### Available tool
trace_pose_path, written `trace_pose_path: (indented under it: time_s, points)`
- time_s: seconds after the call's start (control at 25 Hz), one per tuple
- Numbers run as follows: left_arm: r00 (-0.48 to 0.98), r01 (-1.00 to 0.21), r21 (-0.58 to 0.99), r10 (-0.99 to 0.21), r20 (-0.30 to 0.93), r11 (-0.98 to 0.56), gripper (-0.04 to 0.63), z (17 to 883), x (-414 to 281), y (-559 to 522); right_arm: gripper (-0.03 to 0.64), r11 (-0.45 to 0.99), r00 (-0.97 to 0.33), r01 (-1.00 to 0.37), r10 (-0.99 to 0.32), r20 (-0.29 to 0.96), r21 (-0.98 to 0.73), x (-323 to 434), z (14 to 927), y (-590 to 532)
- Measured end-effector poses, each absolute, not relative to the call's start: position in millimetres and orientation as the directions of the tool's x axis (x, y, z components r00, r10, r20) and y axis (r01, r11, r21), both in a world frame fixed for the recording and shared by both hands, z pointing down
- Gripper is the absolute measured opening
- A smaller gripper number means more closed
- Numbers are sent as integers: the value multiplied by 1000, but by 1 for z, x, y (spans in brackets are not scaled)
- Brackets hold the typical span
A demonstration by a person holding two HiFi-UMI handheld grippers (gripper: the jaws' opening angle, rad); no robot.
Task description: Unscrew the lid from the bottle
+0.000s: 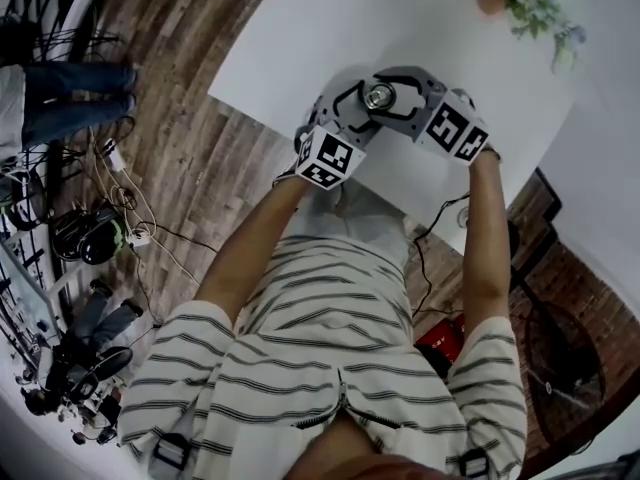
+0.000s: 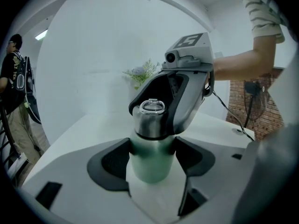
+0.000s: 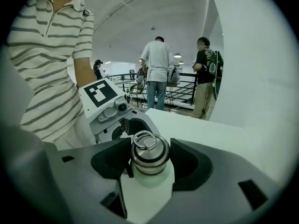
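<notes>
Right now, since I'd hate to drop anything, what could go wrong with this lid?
The left gripper clamps the bottle only by its smooth green body; twisting may spin it in the pads. The right gripper holds the rounded metal lid, so it could slip off. Both work close to the edge of the table, so a freed lid might fall to the floor.

Brushed, glossy steel on the lid (image 3: pixel 148 153) and its ring. Matt pale-green coating on the bottle (image 2: pixel 149 169). Smooth matt grey plastic on the jaws of the left gripper (image 2: pixel 150 158) and right gripper (image 3: pixel 149 160), with dull black pads (image 2: pixel 110 160). Smooth white tabletop (image 1: pixel 300 28); worn wooden floor (image 1: pixel 180 138); striped cloth shirt (image 1: pixel 330 358).
</notes>
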State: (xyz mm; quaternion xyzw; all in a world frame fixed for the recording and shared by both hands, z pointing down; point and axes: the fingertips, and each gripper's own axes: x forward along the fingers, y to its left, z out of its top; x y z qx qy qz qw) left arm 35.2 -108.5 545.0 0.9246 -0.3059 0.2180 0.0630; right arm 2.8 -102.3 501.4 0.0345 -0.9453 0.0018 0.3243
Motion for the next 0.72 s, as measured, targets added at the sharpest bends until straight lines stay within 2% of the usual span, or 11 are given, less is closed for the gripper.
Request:
trace_pose_path:
  time_s: [0.24, 0.28, 0.36, 0.52, 0.72]
  points:
    - [721, -591, -18, -538, 436, -806, 304, 544, 37, -107, 276, 994, -781, -113, -94, 617, 9, 4, 500, -101]
    - [721, -591, -18, -538, 436, -806, 304, 545, 36, -107, 289, 991, -779, -135, -106, 617, 0, 4, 500, -101]
    - [721, -592, -18, -539, 436, -806, 304, 545, 36, -107, 367, 980, -780, -197, -152, 608, -8, 3, 499, -101]
    - [720, -593, -18, -541, 435, -805, 304, 545, 36, -107, 400, 904, -762, -427, -363, 536, 7, 6, 493, -108]
    - [720, -595, -18, -543, 432, -804, 304, 546, 35, -108, 362, 720, -646, -694, -615, 452, -12, 17, 499, -118]
